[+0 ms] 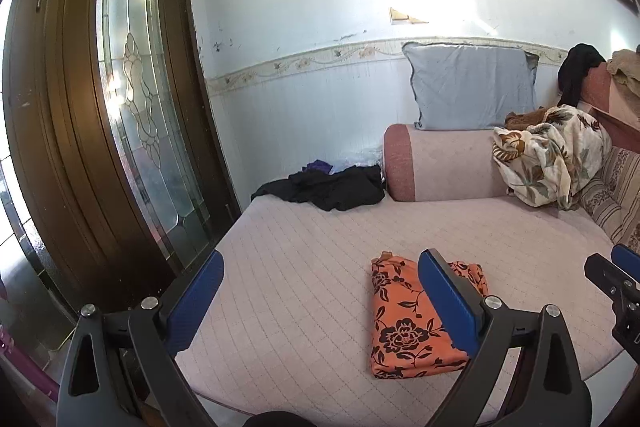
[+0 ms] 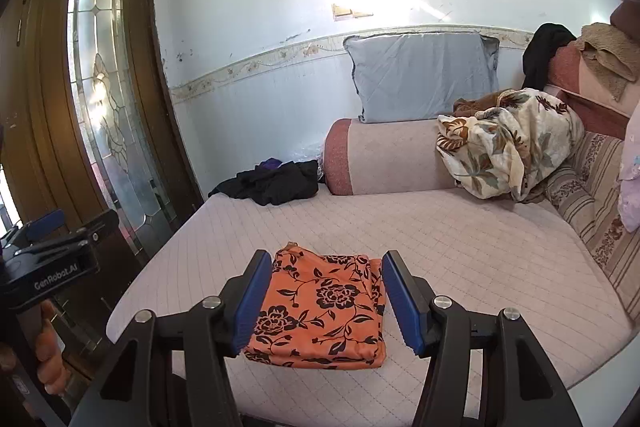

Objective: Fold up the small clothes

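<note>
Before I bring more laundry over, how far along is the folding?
Done: the orange floral garment lies folded flat on the mattress. In hand: nothing; both the left tool and right tool are open and empty. Left: the crumpled black clothes at the far edge.

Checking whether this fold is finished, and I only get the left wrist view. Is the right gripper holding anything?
Observer: No. The right gripper is open, and the folded orange floral cloth lies flat on the mattress beyond it, ungripped.
Operator: Its right side is hidden from me. Is it tidy?
Observer: Mostly. The stacked layers there sit slightly offset.
Operator: Is there anything further right?
Observer: Pale lilac fabric hangs over the striped sofa back.
</note>
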Demonstrator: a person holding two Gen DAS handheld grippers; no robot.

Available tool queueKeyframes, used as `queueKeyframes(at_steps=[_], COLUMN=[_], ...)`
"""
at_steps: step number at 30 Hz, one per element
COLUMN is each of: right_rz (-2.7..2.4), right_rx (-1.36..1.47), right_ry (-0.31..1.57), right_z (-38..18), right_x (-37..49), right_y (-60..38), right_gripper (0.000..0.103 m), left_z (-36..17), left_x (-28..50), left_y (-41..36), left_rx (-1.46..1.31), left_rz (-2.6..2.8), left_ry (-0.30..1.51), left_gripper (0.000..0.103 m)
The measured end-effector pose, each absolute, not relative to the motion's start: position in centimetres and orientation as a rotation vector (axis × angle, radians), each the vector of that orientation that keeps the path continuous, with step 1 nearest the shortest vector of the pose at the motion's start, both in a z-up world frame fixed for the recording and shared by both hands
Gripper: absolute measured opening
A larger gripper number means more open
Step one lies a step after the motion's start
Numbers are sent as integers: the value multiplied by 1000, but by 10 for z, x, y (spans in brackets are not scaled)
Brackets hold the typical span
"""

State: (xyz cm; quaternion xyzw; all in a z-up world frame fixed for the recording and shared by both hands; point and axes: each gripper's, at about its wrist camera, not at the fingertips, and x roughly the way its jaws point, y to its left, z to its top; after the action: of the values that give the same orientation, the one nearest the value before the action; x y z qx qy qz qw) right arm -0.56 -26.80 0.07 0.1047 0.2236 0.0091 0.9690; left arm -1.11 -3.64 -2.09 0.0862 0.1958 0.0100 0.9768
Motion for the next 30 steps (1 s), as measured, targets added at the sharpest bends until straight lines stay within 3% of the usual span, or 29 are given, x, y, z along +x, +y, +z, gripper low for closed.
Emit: queueKeyframes(at_steps=[30], right_rz=[25], right_rx=[174], right_ry=[453], right_z=[7], right_x=[-16], right_y=[-249], right_gripper=[62], left_z=[-13], left_x=[-24], left_y=[-27], left_rx=[128], left_rz=[-54], left_ry=[405], left_gripper=[98])
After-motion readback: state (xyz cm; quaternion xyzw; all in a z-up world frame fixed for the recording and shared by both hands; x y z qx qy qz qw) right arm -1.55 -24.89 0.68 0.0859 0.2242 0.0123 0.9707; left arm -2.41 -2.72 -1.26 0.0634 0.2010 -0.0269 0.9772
